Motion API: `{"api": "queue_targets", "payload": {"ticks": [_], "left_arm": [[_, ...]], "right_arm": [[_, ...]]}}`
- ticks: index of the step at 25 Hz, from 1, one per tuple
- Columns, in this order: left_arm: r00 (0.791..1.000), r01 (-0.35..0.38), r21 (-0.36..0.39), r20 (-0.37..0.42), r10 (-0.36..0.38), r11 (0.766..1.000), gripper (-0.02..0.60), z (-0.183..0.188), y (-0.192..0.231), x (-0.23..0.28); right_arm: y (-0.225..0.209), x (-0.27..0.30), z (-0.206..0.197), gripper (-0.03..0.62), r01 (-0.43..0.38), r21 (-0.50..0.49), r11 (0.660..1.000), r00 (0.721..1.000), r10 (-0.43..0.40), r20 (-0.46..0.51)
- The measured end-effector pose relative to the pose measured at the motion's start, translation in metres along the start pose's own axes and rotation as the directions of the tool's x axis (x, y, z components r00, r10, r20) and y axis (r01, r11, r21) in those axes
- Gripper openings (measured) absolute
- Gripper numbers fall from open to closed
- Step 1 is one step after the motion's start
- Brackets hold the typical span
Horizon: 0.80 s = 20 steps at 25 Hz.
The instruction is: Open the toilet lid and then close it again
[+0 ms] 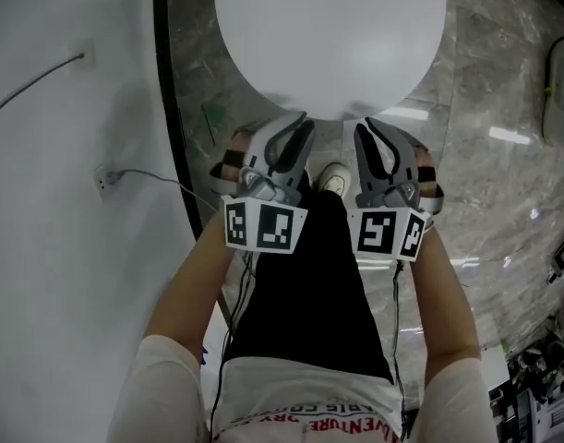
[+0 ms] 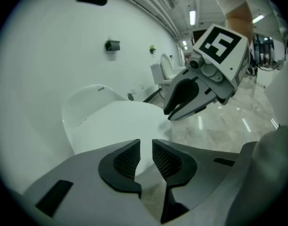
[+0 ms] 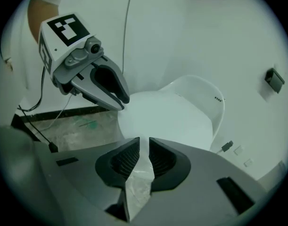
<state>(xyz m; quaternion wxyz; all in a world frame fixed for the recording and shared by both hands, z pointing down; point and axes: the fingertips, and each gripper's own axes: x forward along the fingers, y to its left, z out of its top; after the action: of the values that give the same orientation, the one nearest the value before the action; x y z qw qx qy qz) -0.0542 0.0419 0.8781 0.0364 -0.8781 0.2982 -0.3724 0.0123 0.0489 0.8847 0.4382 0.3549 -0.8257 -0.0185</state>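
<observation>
The white toilet lid [image 1: 328,35] lies down flat over the bowl, at the top of the head view. Both grippers hang side by side just before its front edge, pointing down at it. My left gripper [image 1: 302,124] has its jaws a little apart, and nothing is between the pads; in the left gripper view [image 2: 146,147] the lid [image 2: 120,121] shows through the narrow slit. My right gripper [image 1: 364,127] is shut with nothing in it, and in its own view [image 3: 144,147] the lid [image 3: 172,117] lies right beyond the tips. Neither gripper visibly touches the lid.
A white wall with a socket and cable [image 1: 102,178] runs along the left, edged by a black strip [image 1: 171,109]. Marble floor [image 1: 503,137] spreads to the right. The person's dark trouser legs and a white shoe [image 1: 334,178] are below the grippers. Another toilet [image 2: 167,67] stands further down the room.
</observation>
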Motion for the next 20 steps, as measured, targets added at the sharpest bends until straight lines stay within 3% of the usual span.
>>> {"api": "queue_targets", "payload": {"ticks": [2,5,10,13,20], "left_arm": [[1.0,0.003,0.07,-0.031,-0.001,0.998,0.112,-0.009,-0.004,0.007],[0.998,0.01,0.148,-0.063,-0.001,0.989,0.154,-0.019,-0.009,0.016],[0.994,-0.008,0.277,-0.098,0.036,0.961,0.218,-0.031,-0.013,0.029],[0.99,-0.011,0.298,-0.129,0.052,0.954,0.244,-0.038,-0.014,0.035],[0.988,-0.035,0.326,-0.13,0.081,0.945,0.244,-0.038,-0.01,0.037]], "right_arm": [[0.005,0.006,-0.007,0.026,-0.005,-0.064,0.998,1.0,0.003,-0.023],[0.01,0.016,-0.015,0.085,-0.008,-0.165,0.986,0.998,-0.001,-0.056],[0.016,0.026,-0.022,0.091,0.029,-0.367,0.93,0.996,-0.059,-0.07],[0.019,0.03,-0.029,0.091,0.028,-0.448,0.893,0.994,-0.072,-0.083],[0.013,0.031,-0.032,0.104,0.038,-0.494,0.869,0.99,-0.098,-0.097]]}}
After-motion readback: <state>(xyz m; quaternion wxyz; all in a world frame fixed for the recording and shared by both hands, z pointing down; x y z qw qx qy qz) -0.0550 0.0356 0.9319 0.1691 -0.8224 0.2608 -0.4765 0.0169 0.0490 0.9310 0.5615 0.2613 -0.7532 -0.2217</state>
